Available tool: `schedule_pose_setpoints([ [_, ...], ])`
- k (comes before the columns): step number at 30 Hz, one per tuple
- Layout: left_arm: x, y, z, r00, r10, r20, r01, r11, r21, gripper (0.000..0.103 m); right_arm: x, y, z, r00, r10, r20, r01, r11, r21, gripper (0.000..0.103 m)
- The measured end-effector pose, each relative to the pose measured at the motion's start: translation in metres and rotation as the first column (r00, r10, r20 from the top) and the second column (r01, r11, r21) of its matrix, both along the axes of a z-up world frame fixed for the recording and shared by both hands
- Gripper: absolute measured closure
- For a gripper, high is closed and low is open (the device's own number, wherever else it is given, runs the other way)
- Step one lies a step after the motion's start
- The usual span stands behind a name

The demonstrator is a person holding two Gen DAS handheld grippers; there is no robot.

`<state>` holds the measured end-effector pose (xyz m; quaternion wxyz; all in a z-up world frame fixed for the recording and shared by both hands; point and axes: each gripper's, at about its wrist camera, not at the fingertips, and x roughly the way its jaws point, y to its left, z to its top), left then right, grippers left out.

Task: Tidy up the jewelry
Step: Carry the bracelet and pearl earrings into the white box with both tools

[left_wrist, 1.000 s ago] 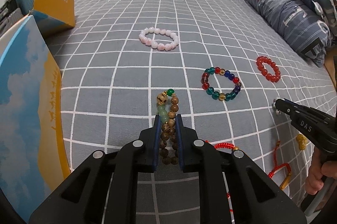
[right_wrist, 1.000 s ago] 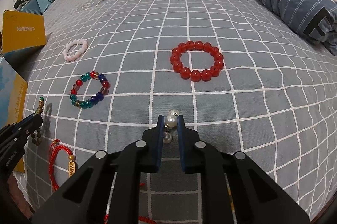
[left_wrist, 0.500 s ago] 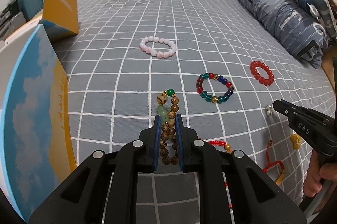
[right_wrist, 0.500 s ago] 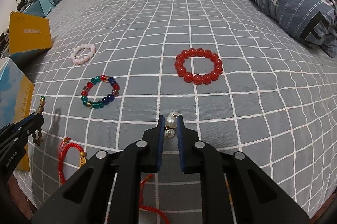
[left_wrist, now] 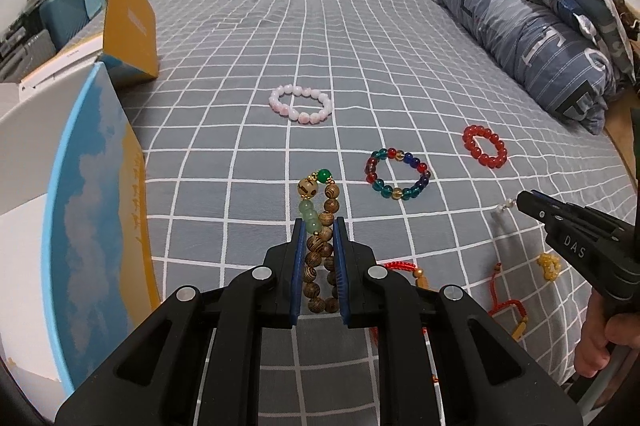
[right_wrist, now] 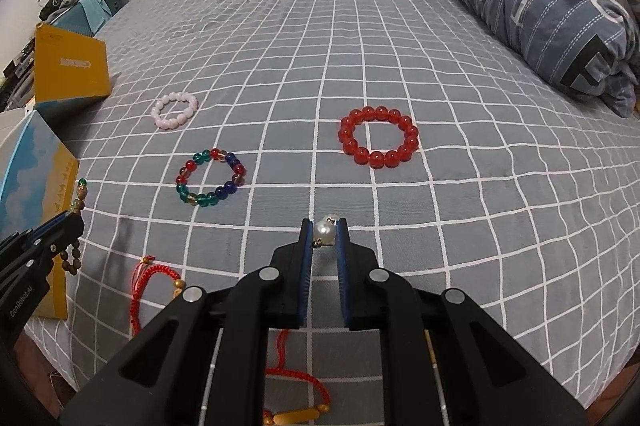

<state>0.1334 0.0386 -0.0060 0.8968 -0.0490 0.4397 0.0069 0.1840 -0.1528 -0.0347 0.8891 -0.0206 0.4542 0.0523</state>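
1. Pinching wooden bead bracelet (left_wrist: 320,246) in my left gripper (left_wrist: 319,226), lifted over the bed's (left_wrist: 360,38) near-left edge.
2. Right gripper (right_wrist: 325,228) is clamping pearl earring (right_wrist: 325,231) above the near edge, red bracelet (right_wrist: 378,137) lying beyond.

Colours and patterns across the bed and the jewelry

A grey bedsheet with a white grid pattern (right_wrist: 460,74) is covering the bed, and a blue-grey striped pillow with dark letters (right_wrist: 552,6) is showing pale pinstripes. A pale pink round-bead bracelet (left_wrist: 301,104) is looking milky, a glossy red round-bead bracelet (right_wrist: 378,137) is glowing one solid red, and a mixed glass-bead bracelet (right_wrist: 211,177) is alternating teal, red, dark blue and amber. A brown wooden-bead bracelet (left_wrist: 320,246) is showing dark grain, pale green beads and one deep green bead. A white pearl piece (right_wrist: 325,231) is gleaming between blue-lined black tongs (right_wrist: 325,238). A red braided cord with a gold charm (right_wrist: 154,278) is looking bright, and a sky-blue box with white clouds and a yellow band (left_wrist: 92,210) is standing by a mustard-yellow box (right_wrist: 71,68).
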Motion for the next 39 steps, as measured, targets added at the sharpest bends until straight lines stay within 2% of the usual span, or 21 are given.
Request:
schedule_pose_setpoints([
  [25, -0.042, 0.01, 0.048, 0.997, 0.02, 0.081, -0.021, 1.0, 0.014, 0.09, -0.041, 0.017, 0.049, 0.997, 0.015, 0.082, -0.014, 1.0, -0.009, 0.092],
  [39, -0.08, 0.044, 0.084, 0.988, 0.083, 0.129, -0.085, 0.996, 0.01, 0.09, -0.072, 0.067, 0.086, 0.987, 0.075, 0.139, -0.075, 0.997, -0.002, 0.092],
])
